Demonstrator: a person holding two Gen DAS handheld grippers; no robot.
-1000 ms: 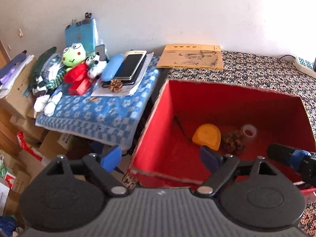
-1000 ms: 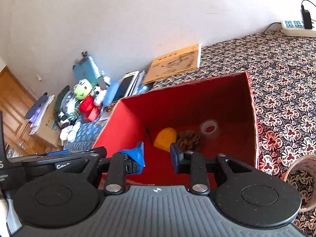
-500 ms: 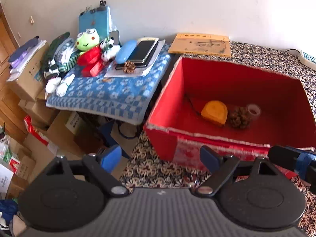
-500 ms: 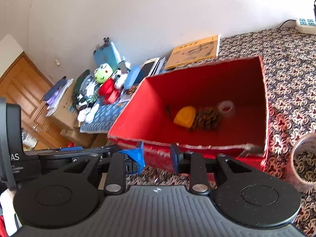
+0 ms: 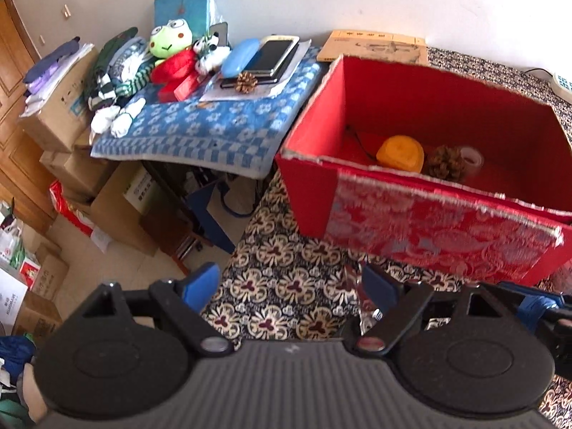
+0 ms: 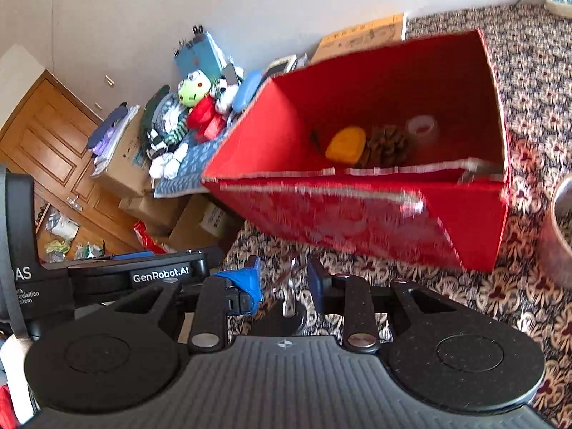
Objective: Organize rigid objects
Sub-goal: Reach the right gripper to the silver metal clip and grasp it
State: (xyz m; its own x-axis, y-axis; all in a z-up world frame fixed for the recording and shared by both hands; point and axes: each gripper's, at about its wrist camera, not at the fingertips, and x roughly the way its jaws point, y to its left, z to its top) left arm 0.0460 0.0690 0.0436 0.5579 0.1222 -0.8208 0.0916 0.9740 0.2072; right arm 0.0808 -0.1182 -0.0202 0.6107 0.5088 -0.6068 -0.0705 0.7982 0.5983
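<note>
Flowery cloth [image 5: 286,279] | red box [image 5: 422,236] now farther off, pine cone [image 5: 445,162] inside | you pulled back; left gripper [image 5: 289,282] spread, right gripper [image 6: 284,284] half-apart, both empty | fetch next thing

Red box [image 5: 439,236] blocks ahead (open floral cloth [image 5: 286,286] before it).

**Red box and its contents**

Red box [image 5: 443,236], open-topped, brocade-patterned front wall, plain red inside; sits on the patterned cloth near its left edge. Three items lie in a row on the box floor toward the back wall: orange rounded object [image 5: 400,153] at left, brown pine cone [image 5: 445,162] touching it in the middle, clear tape roll [image 5: 471,159] at right. A second pine cone [image 5: 246,82] rests on papers atop the blue checked towel, outside the box.
</note>
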